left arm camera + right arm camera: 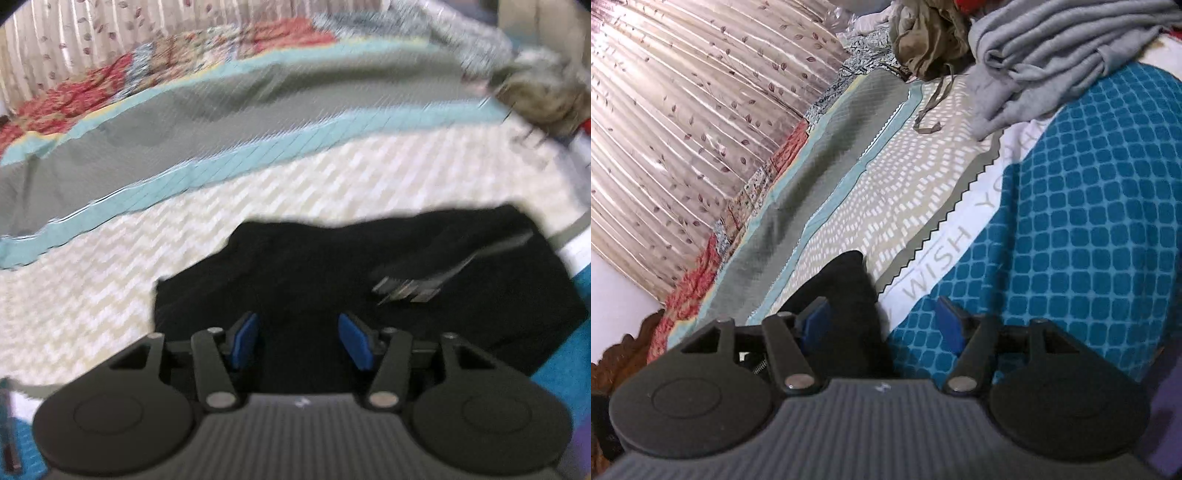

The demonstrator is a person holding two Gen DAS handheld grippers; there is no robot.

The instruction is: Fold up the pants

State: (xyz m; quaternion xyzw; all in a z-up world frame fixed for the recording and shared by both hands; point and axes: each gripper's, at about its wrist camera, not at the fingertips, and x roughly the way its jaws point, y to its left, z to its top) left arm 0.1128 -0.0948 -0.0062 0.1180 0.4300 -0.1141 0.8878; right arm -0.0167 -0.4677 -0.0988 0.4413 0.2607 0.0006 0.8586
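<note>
Left wrist view shows one pair of black pants (369,280) lying in a compact folded bundle on the bed (258,192), with the left gripper (299,341) hovering above it, its fingers (243,343) about half open and holding nothing, probably because the fold is laid and the cloth can rest flat. Right wrist view shows the right gripper (882,325) at the pants' edge where they meet the blue checked cover (1089,229), fingers wide and gripping nothing, a corner of black cloth lying loose between them. Two other garments, a grey (1052,55) and an olive (927,40), sit heaped far up the bed, seemingly awaiting their turn.
</note>
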